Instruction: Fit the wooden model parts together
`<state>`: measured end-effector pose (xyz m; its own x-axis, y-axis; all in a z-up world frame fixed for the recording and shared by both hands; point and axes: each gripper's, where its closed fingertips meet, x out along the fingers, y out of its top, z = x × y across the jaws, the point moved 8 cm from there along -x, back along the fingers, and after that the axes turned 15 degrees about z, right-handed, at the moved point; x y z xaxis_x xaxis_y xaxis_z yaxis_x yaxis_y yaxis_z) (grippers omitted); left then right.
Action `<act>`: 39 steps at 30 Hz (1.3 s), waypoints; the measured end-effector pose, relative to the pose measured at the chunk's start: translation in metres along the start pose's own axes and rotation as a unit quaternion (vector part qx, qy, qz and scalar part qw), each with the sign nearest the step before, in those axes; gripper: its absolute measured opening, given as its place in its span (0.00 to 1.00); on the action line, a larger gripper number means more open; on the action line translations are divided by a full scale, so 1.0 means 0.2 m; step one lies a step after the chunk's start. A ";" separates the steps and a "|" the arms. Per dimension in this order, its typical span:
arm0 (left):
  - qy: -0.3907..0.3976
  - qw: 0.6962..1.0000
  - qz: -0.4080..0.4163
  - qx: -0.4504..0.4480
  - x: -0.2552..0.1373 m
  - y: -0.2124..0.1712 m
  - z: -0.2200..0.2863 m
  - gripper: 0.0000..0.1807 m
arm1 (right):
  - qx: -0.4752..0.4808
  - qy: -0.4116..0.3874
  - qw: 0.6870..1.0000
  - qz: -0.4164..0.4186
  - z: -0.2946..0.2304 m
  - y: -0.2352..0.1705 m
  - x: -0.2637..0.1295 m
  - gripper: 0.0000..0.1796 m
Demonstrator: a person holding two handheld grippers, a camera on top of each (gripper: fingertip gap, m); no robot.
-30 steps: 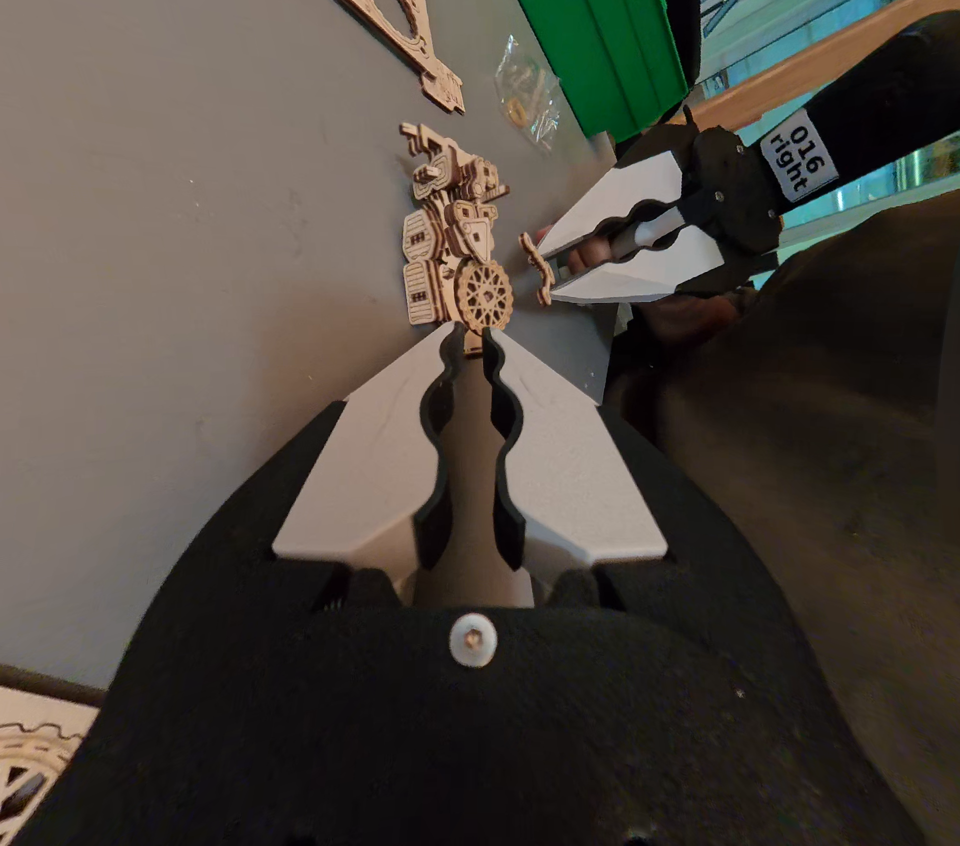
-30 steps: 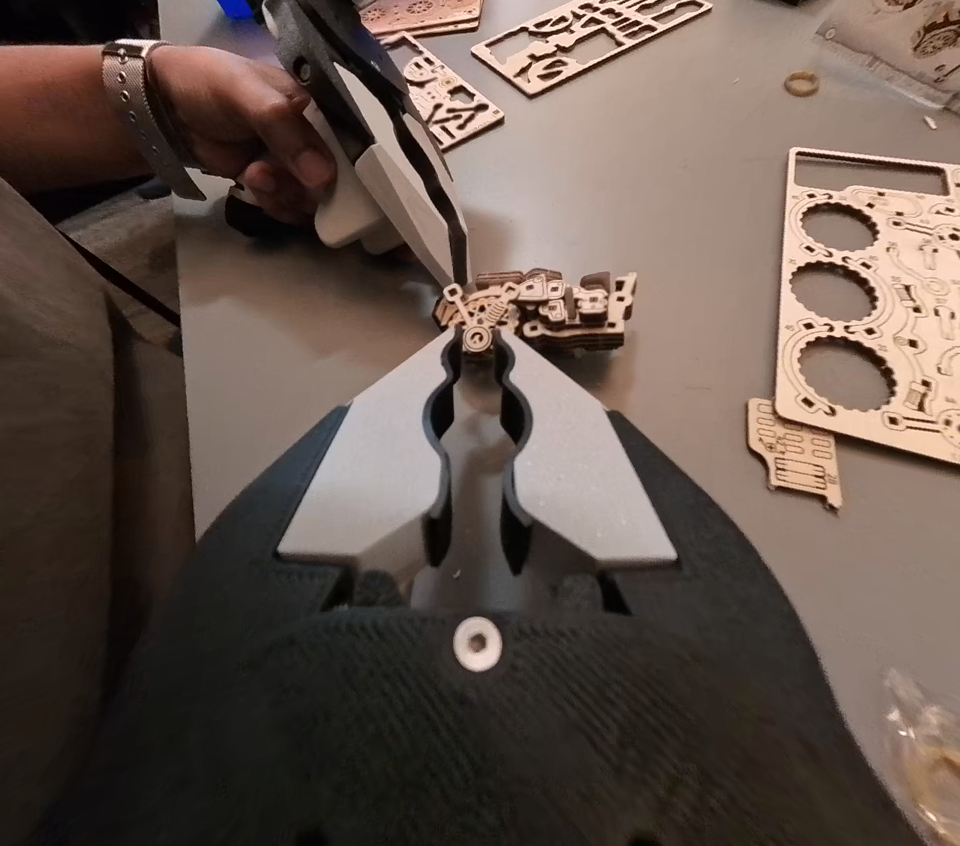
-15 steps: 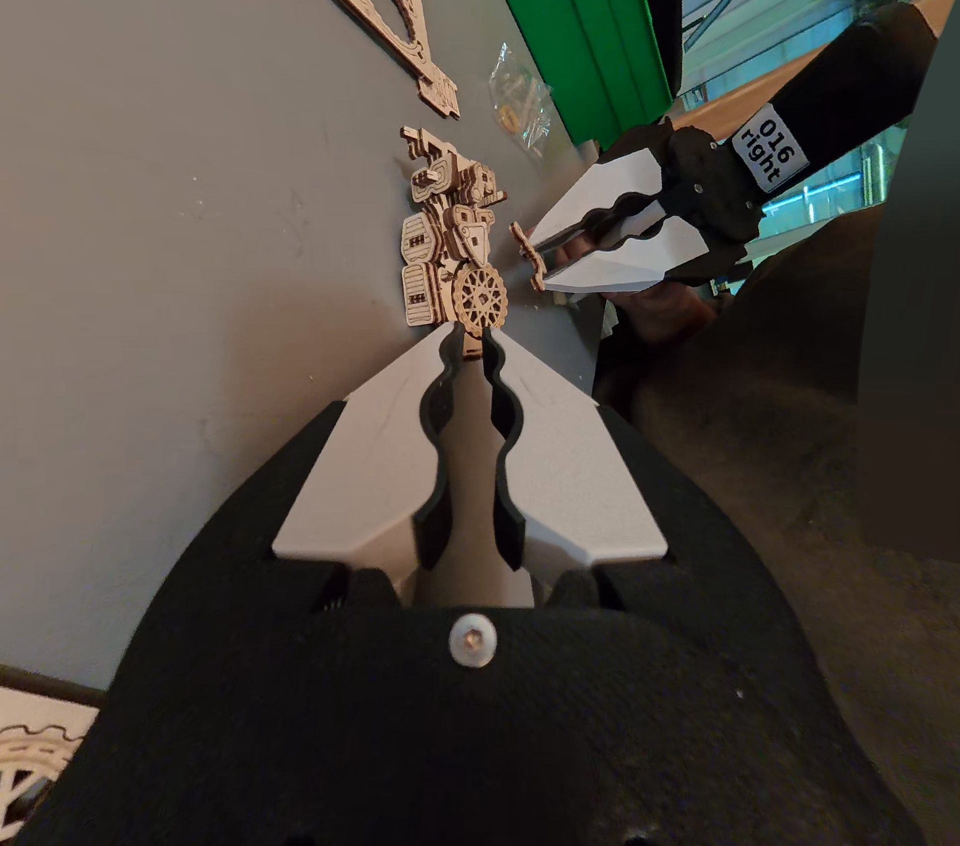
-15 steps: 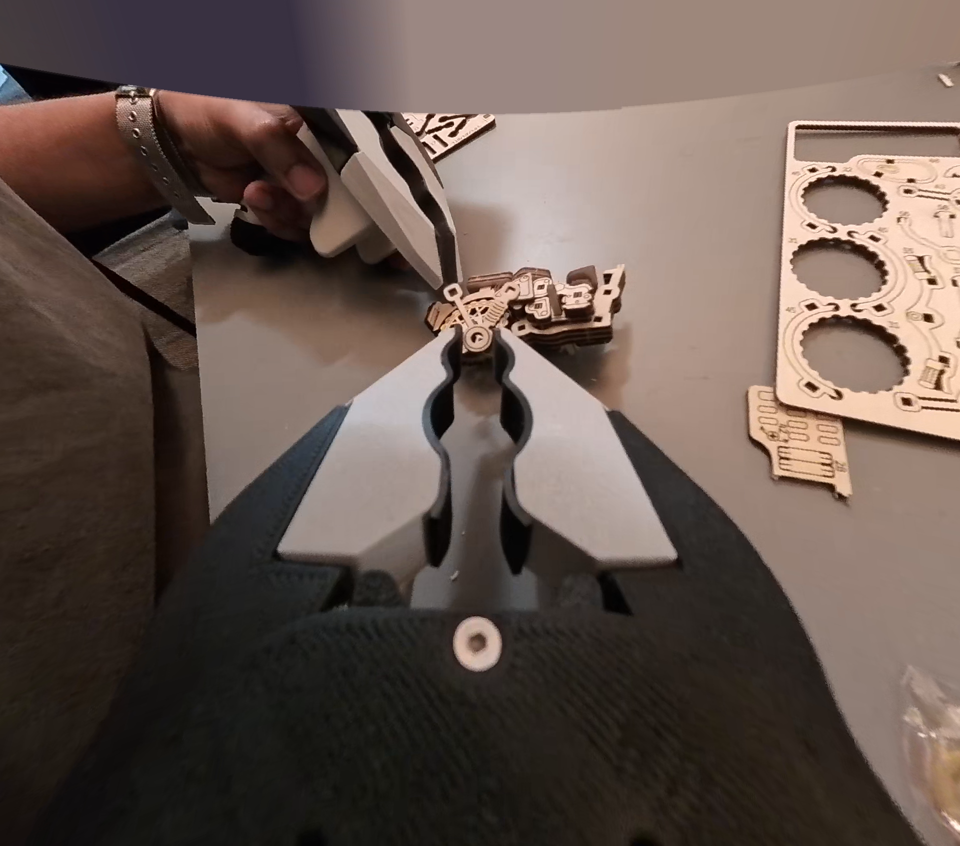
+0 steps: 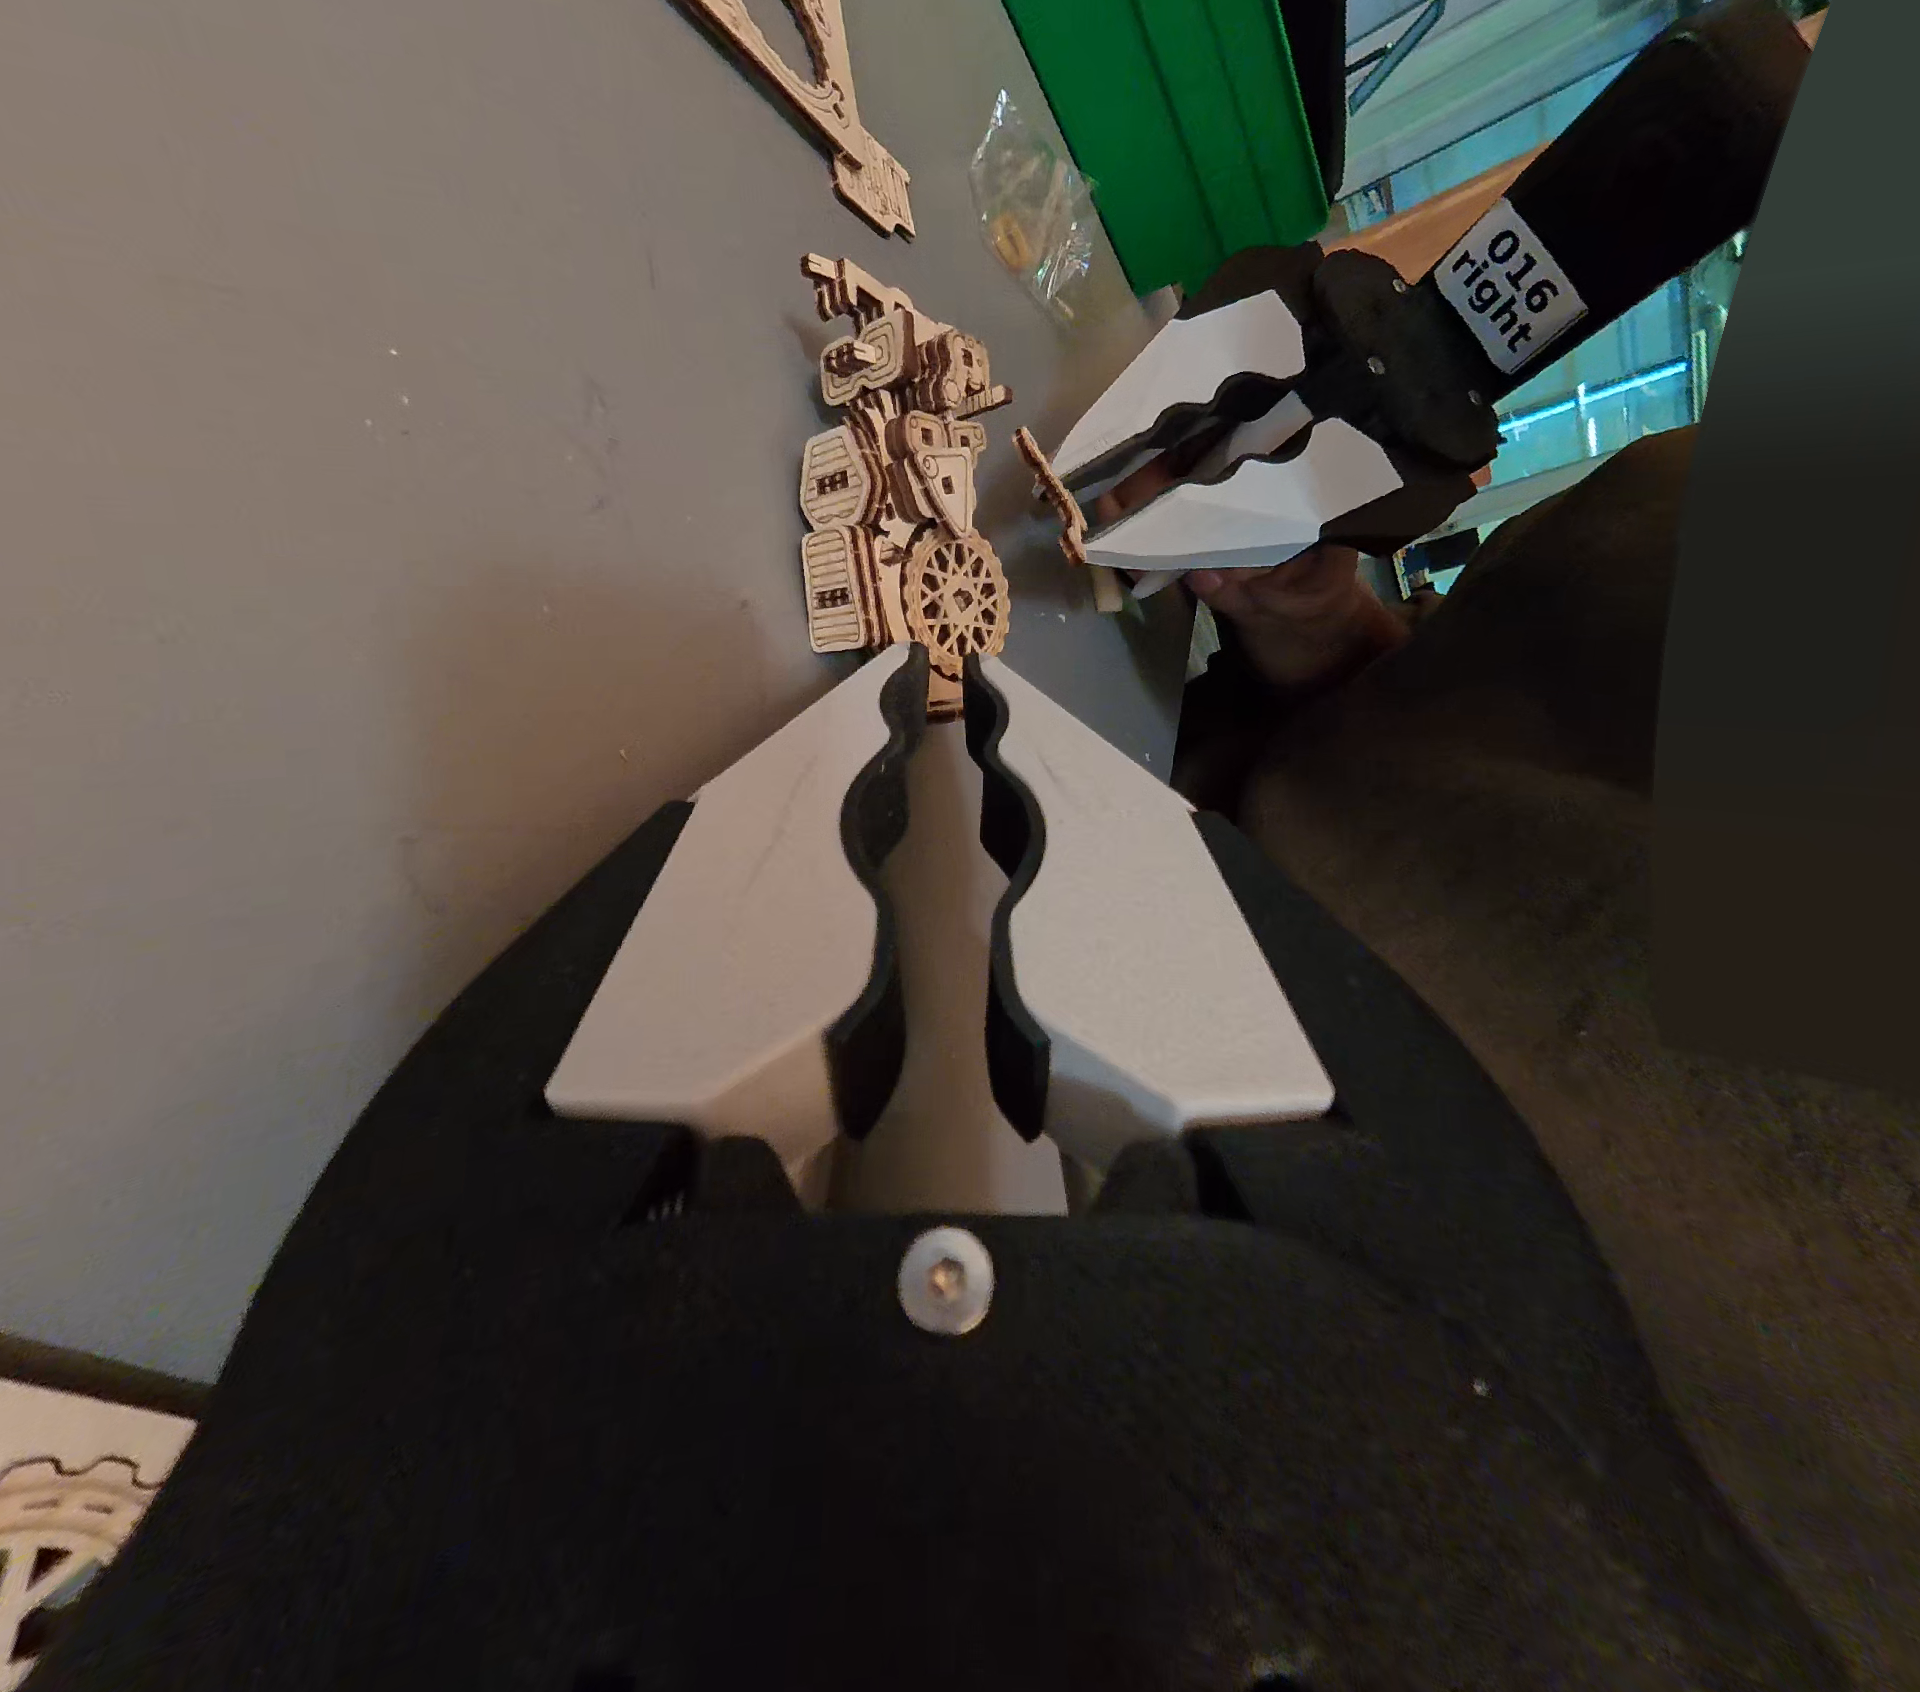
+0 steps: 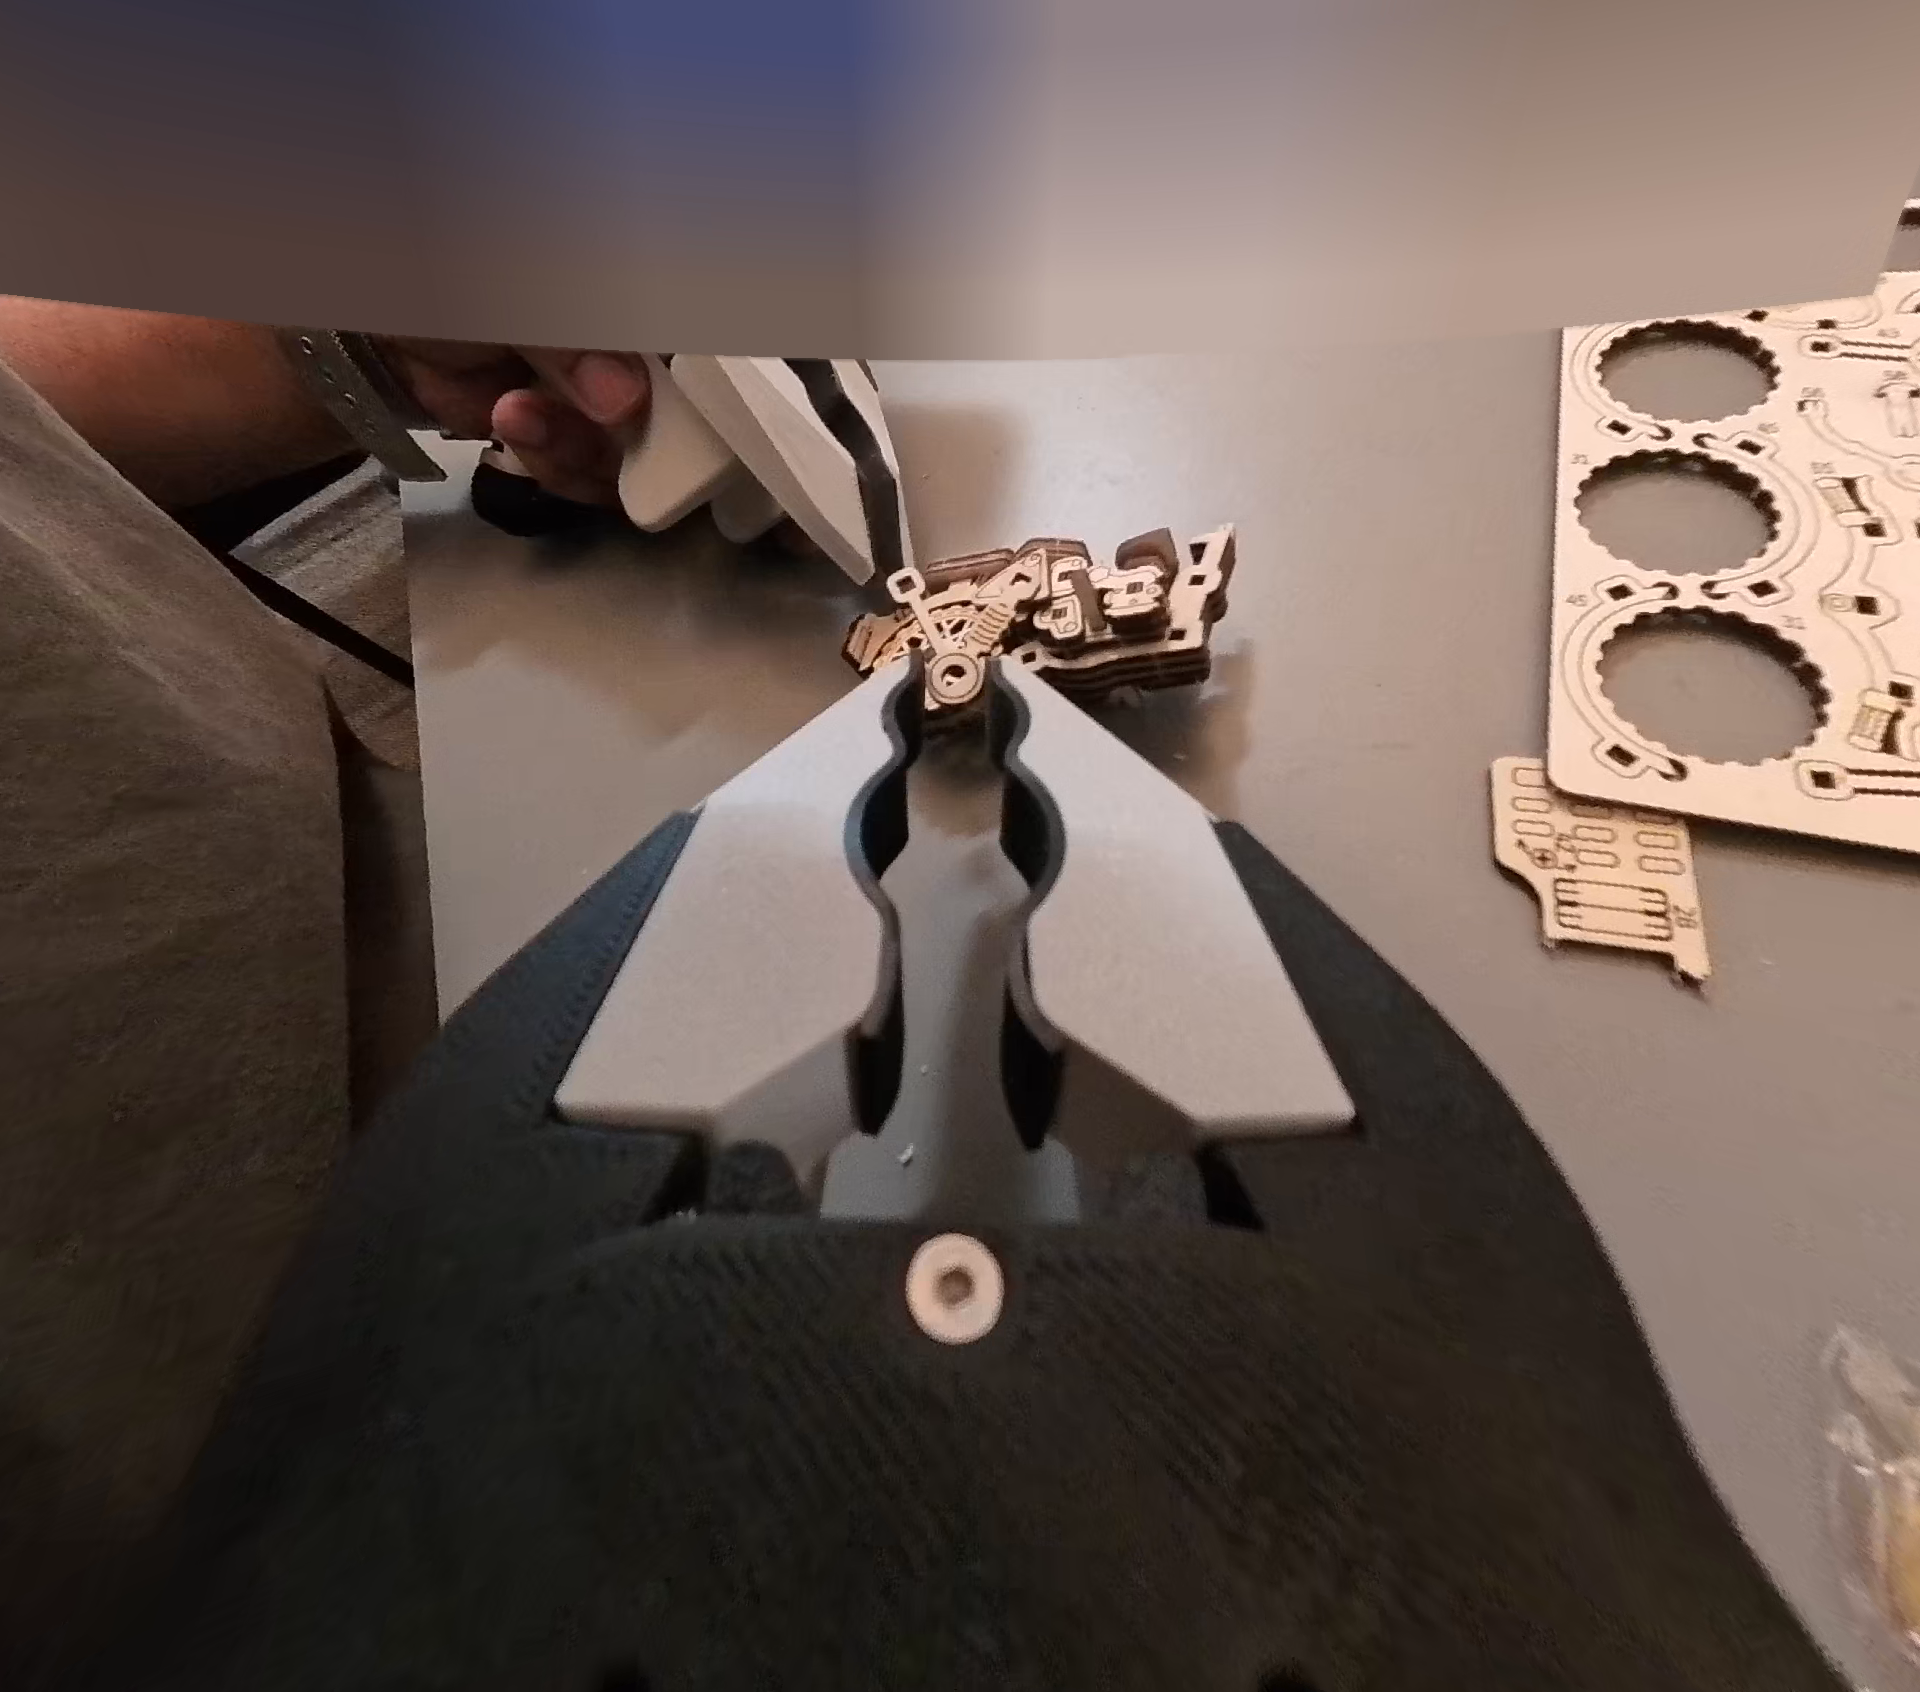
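A partly built wooden model (image 5: 894, 479) with a gear wheel lies on the grey table (image 5: 364, 395). My left gripper (image 5: 943, 686) is shut on a tab at the model's gear end. My right gripper (image 5: 1065, 504) is shut on a small flat wooden part (image 5: 1047, 489) and holds it just right of the model, not touching it. In the right wrist view my right gripper (image 6: 956, 681) pinches the round end of that V-shaped part (image 6: 961, 655) in front of the model (image 6: 1101, 614). The left gripper (image 6: 883, 572) comes down on the model's left end.
A wooden parts sheet with round cut-outs (image 6: 1725, 603) and a small loose panel (image 6: 1600, 884) lie to the right. A clear plastic bag (image 5: 1029, 208) and a green bin (image 5: 1122, 11) stand beyond the model. The table edge (image 6: 416, 707) runs along the person's lap.
My right gripper has shifted and tilted with the small part, staying close to the model's side. My left gripper and the model have not moved.
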<state>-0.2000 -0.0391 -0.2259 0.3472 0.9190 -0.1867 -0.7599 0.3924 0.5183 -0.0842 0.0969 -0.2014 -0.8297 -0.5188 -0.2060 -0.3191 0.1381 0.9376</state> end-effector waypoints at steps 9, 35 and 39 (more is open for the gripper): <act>-0.003 1.000 0.000 -0.006 0.00 0.00 0.00 0.02 | 0.013 0.001 1.000 0.003 0.01 0.00 0.00 0.05; -0.006 1.000 0.002 -0.017 0.00 0.01 -0.01 0.03 | 0.030 0.003 1.000 0.007 0.03 0.01 -0.01 0.05; -0.006 1.000 0.003 -0.019 0.00 0.01 -0.01 0.03 | 0.032 0.004 0.999 0.008 0.03 0.01 -0.01 0.05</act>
<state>-0.2025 -0.0391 -0.2264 0.3500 0.9206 -0.1730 -0.7816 0.3889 0.4877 -0.0860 0.1023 -0.2013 -0.8314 -0.5226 -0.1889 -0.3348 0.1998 0.9208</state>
